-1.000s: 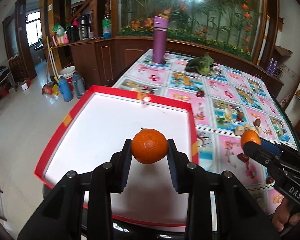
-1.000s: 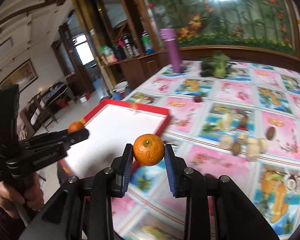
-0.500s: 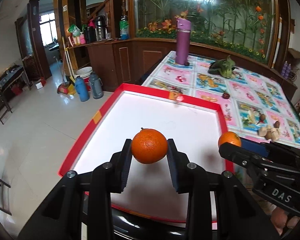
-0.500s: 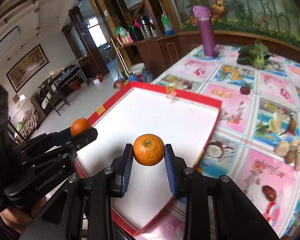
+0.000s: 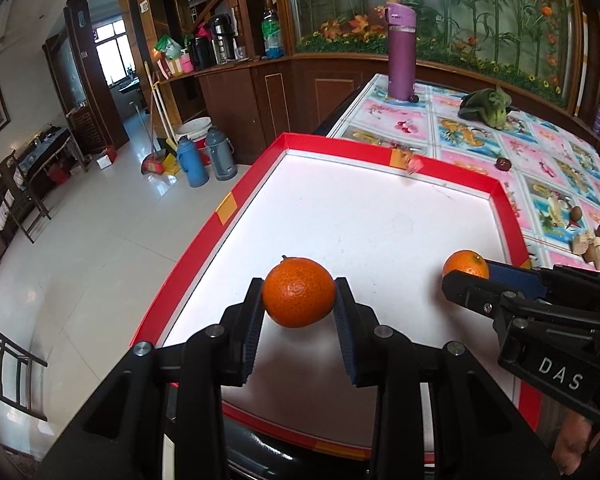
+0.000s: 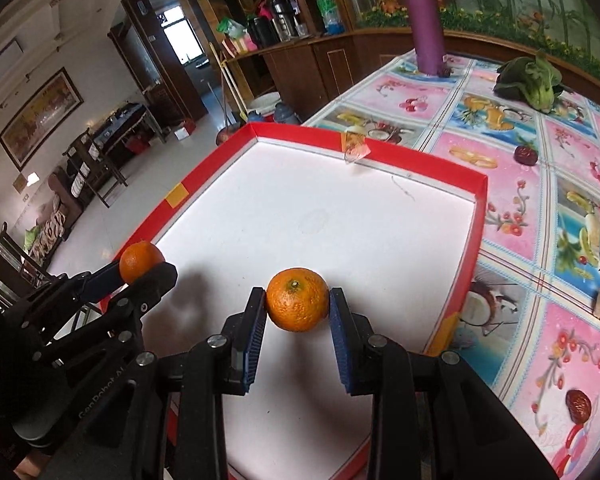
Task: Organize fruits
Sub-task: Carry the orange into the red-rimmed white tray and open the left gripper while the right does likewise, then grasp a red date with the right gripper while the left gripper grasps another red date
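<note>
My left gripper is shut on an orange and holds it above the near part of a shallow tray with red walls and a white floor. My right gripper is shut on a second orange, also above the tray, nearer its right side. In the left wrist view the right gripper's orange shows at the right. The right wrist view catches the left gripper's orange at the left, over the tray's left wall. Nothing lies on the tray floor.
The tray sits at the near end of a table under a pink patterned cloth. On the cloth are a purple bottle, leafy greens, small dark fruits and pale chunks. Tiled floor and thermoses lie to the left.
Both grippers have moved left and forward with their oranges, from beside the tray and over the cloth to above the tray floor. The jaws have stayed shut on the fruit.
</note>
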Available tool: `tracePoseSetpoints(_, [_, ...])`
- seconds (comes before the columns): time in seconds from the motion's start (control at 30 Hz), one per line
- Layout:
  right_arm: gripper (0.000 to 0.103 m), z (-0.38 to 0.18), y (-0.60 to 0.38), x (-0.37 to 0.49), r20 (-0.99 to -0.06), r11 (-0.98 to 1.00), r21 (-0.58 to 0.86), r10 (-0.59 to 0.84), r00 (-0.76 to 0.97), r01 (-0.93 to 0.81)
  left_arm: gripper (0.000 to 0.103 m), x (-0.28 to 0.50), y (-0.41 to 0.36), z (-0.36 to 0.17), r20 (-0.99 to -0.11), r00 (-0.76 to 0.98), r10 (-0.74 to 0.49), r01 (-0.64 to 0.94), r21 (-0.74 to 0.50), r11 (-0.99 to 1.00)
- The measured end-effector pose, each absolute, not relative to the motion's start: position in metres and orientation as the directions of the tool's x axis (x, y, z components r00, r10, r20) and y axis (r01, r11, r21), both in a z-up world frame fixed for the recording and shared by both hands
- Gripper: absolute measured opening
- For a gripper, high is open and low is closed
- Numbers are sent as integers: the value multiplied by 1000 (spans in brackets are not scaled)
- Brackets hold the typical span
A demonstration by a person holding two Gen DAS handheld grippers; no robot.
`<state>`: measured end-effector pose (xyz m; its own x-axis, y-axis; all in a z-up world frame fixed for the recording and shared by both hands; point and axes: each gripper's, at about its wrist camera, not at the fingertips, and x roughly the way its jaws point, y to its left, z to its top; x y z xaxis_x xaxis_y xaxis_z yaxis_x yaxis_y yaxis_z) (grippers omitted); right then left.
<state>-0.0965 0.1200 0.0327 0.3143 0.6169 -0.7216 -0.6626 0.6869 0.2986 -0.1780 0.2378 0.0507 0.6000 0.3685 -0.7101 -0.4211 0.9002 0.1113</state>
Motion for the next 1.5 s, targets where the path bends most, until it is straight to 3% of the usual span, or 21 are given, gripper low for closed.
tracePoseSetpoints(0.23, [33, 25, 122, -95, -751, 704, 303, 591, 294, -642, 37, -177, 244, 43, -724, 572, 385, -439, 126, 890])
tracePoseSetpoints(0.3, [40, 24, 121, -95, -756, 705, 314, 591, 282, -636, 41, -176, 244, 42, -728, 562, 394, -447, 133, 884])
tracePoseSetpoints(0.37, [53, 26, 119, -96, -755, 706, 317, 592, 282, -634, 71, -177, 245, 42, -723, 552, 415, -461, 149, 875])
tracePoseSetpoints(0.43, [55, 32, 116, -101, -737, 701, 308, 603, 304, -643, 84, -180, 243, 45, -707, 552, 443, -476, 169, 863])
tracePoseSetpoints(0.77, [55, 66, 36, -115, -654, 735, 242, 606, 453, -633, 87, -190, 232, 67, -680, 595, 429, -462, 147, 875])
tracePoseSetpoints(0.9, [55, 75, -31, -119, -633, 795, 242, 564, 530, -556, 87, -184, 197, 71, -686, 637, 353, -358, 142, 923])
tracePoseSetpoints(1.07, [60, 79, -112, -136, -632, 895, 152, 414, 655, -419, 87, -177, 149, 78, -689, 686, 233, -207, 123, 971])
tracePoseSetpoints(1.27, [60, 58, -176, -144, -680, 932, 199, 354, 642, -303, 87, -172, 92, 76, -718, 688, 106, -30, 118, 993])
tracePoseSetpoints(1.5, [60, 30, -173, -143, -713, 908, 240, 406, 572, -344, 87, -167, 60, 65, -757, 650, 68, 48, 129, 990])
